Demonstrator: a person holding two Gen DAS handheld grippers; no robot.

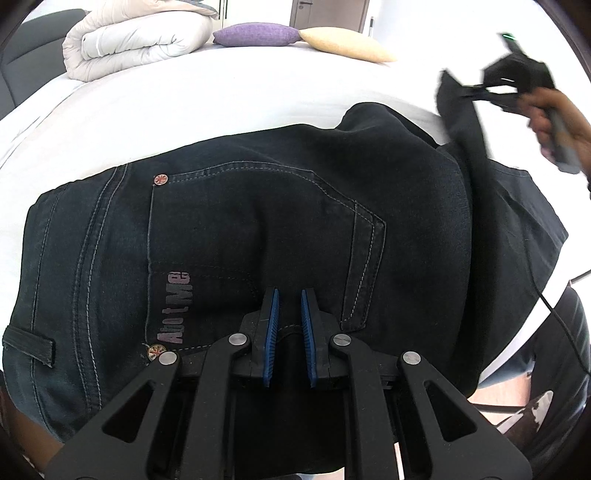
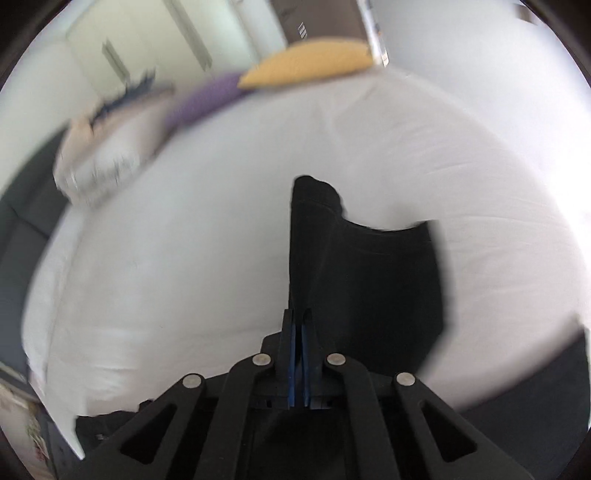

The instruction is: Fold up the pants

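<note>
Dark blue jeans [image 1: 258,221] lie on a white bed [image 1: 221,92], back pocket up, waistband to the left. My left gripper [image 1: 290,295] sits at the near edge below the pocket, its blue pads close together with a fold of denim between them. At the upper right a hand [image 1: 554,118] holds my right gripper [image 1: 465,88], which is shut on a lifted pant leg. In the blurred right wrist view the right gripper [image 2: 297,314] has its pads pressed together on the dark leg [image 2: 362,266], which hangs above the sheet [image 2: 184,240].
A rolled cream duvet [image 1: 136,37], a purple pillow [image 1: 255,35] and a yellow pillow [image 1: 347,44] lie at the far end of the bed. A dark upholstered piece [image 1: 22,55] stands at the far left. A black cable [image 1: 554,306] runs at the near right.
</note>
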